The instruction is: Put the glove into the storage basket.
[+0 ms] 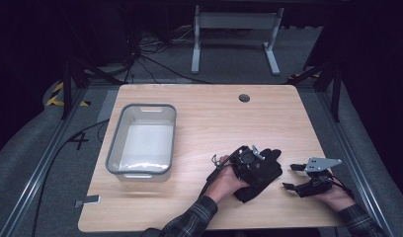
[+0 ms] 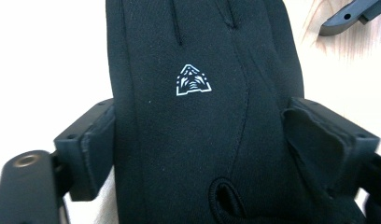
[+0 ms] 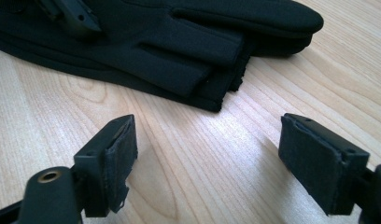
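Observation:
A black glove [image 1: 268,159] lies on the wooden table [image 1: 214,118] at the near right; it carries a small white logo [image 2: 193,80]. My left gripper [image 1: 255,167] sits over it, open, with its two pads [image 2: 97,144] against either side of the glove [image 2: 193,140]. My right gripper [image 1: 292,177] rests just right of the glove, open, with bare wood between its jaws [image 3: 207,158]. From the right gripper view the glove [image 3: 188,51] looks like stacked layers, fingers pointing right.
A grey-rimmed translucent bin [image 1: 140,106] stands empty on the table's left half. A round cable hole [image 1: 244,98] sits near the far edge. A small grey clip [image 1: 88,200] hangs at the near left corner. A desk frame [image 1: 234,29] stands on the floor beyond.

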A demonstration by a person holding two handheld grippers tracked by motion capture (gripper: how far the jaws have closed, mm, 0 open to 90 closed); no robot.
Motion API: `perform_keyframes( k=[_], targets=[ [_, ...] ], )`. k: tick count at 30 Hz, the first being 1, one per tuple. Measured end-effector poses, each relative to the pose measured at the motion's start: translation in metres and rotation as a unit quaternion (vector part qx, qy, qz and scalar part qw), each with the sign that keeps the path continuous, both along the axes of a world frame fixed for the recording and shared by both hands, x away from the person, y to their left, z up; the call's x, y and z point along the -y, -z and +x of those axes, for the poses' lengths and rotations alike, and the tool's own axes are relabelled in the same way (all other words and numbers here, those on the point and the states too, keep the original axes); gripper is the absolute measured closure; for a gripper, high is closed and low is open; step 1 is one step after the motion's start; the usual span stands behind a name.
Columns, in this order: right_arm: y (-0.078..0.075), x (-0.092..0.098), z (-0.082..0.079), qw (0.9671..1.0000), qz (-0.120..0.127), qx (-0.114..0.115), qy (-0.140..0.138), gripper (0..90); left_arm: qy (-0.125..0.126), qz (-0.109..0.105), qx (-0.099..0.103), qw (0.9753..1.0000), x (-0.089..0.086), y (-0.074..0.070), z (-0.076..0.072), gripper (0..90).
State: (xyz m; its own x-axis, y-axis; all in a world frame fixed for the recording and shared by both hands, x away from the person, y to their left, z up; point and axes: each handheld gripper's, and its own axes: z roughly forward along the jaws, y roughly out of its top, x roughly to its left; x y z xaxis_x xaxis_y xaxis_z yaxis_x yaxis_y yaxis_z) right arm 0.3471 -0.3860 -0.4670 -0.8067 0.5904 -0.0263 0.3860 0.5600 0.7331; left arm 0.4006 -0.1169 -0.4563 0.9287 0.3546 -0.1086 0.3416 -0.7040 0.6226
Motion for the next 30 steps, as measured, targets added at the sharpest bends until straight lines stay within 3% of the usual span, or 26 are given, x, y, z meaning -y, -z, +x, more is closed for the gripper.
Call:
perform_keyframes(
  k=[1,3,4,5,10,19,26,30],
  targets=[
    [0.000,0.000,0.000,1.0000,0.000,0.000,0.000,19.9,0.001,0.000,-0.001,1.0000,-0.001,-0.001,0.000,20.0],
    [0.000,0.000,0.000,1.0000,0.001,0.000,-0.001,19.8,0.007,-0.001,-0.007,0.9999,-0.002,-0.003,0.000,38.0],
    [0.000,0.000,0.000,1.0000,0.001,-0.001,-0.001,19.7,0.014,-0.008,-0.013,0.9998,-0.002,-0.003,-0.001,38.0],
    [0.000,0.000,0.000,1.0000,0.001,-0.001,-0.001,19.5,0.019,-0.014,-0.021,0.9995,-0.003,-0.003,0.000,50.0],
    [0.000,-0.001,0.000,1.0000,0.001,0.000,-0.002,19.4,0.021,-0.026,-0.045,0.9984,-0.005,-0.003,0.002,64.5],
    [0.000,-0.001,0.000,1.0000,0.001,-0.001,-0.002,19.4,0.015,-0.027,-0.060,0.9977,-0.014,-0.014,0.004,68.0],
    [0.000,-0.001,0.000,1.0000,0.001,0.000,-0.002,19.3,0.004,-0.035,-0.049,0.9982,-0.029,-0.037,0.003,68.0],
    [0.000,-0.001,0.000,1.0000,0.001,-0.001,-0.002,19.3,-0.013,-0.045,-0.043,0.9980,-0.046,-0.051,0.007,68.0]
  ],
)
